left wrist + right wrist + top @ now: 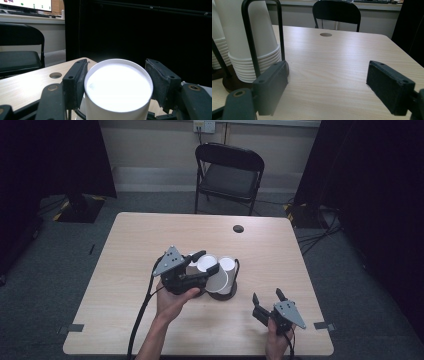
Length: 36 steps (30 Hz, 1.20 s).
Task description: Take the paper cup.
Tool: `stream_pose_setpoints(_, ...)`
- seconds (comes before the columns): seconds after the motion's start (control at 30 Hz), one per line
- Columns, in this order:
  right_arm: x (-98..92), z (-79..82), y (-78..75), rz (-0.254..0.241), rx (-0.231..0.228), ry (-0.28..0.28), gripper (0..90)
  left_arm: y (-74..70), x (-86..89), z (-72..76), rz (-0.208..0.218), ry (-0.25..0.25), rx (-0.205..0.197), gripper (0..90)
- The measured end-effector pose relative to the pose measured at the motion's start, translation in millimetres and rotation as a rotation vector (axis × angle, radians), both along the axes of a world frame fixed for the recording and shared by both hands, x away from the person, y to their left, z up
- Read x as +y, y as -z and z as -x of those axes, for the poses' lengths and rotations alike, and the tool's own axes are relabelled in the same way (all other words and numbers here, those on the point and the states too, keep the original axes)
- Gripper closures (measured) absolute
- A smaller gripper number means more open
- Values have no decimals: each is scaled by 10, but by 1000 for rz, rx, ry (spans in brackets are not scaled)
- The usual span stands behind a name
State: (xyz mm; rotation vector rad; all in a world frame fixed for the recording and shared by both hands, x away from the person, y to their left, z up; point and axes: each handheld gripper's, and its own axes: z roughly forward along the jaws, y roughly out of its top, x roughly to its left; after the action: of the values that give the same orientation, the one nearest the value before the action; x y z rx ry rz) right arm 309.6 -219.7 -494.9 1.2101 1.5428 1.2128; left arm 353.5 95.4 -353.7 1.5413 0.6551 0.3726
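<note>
1. At frame centre in the high view, the left gripper point(202, 265) has its jaws either side of a white paper cup point(118, 88); whether they grip it is unclear.
2. White cup stacks point(254, 45) stand upside down in a black wire holder point(252, 40).
3. At lower right, the right gripper point(268, 299) is spread wide above the wooden table point(280, 255).

A black folding chair point(229, 172) stands beyond the far edge of a light wooden table point(130, 250) on grey carpet point(60, 265), flanked by dark curtains point(55, 155) against a pale wall point(155, 142).
</note>
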Motion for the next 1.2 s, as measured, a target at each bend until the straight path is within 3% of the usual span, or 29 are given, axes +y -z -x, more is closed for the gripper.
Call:
stream_pose_setpoints(0.17, 59, -7, -2, 54, 7, 7, 169, 61, 51, 62, 43, 1, 31, 363)
stream_pose_setpoints(0.2, 45, -7, -2, 23, 8, -43, 170, 93, 75, 78, 56, -4, 43, 363)
stream_pose_setpoints(0.47, 81, 39, -6, -28, 5, -136, 233, 246, 147, 106, 109, -10, 112, 363)
stream_pose_setpoints(0.53, 144, 66, -13, -23, 10, -183, 255, 289, 169, 120, 144, -3, 135, 363)
stream_pose_setpoints(0.6, 231, 97, -20, -20, 18, -246, 305, 324, 187, 145, 149, -6, 147, 363)
stream_pose_setpoints(0.63, 325, 134, -24, -26, 22, -316, 340, 365, 198, 162, 171, -2, 157, 363)
stream_pose_setpoints(0.7, 413, 166, -26, -40, 20, -387, 379, 388, 201, 168, 174, -5, 171, 363)
stream_pose_setpoints(0.73, 413, 166, -26, -40, 20, -387, 379, 413, 203, 172, 166, -13, 182, 363)
stream_pose_setpoints(0.77, 487, 191, -21, -57, 11, -438, 399, 440, 199, 181, 175, -15, 193, 363)
stream_pose_setpoints(0.87, 536, 215, -23, -54, -1, -467, 429, 526, 208, 199, 197, -4, 226, 363)
stream_pose_setpoints(1.0, 564, 241, -44, -105, -31, -527, 474, 610, 243, 215, 241, 17, 268, 363)
stream_pose_setpoints(1.03, 578, 244, -51, -118, -57, -555, 478, 632, 257, 233, 260, 26, 287, 363)
stream_pose_setpoints(1.2, 619, 245, -63, -132, -97, -601, 532, 662, 303, 280, 291, 63, 293, 363)
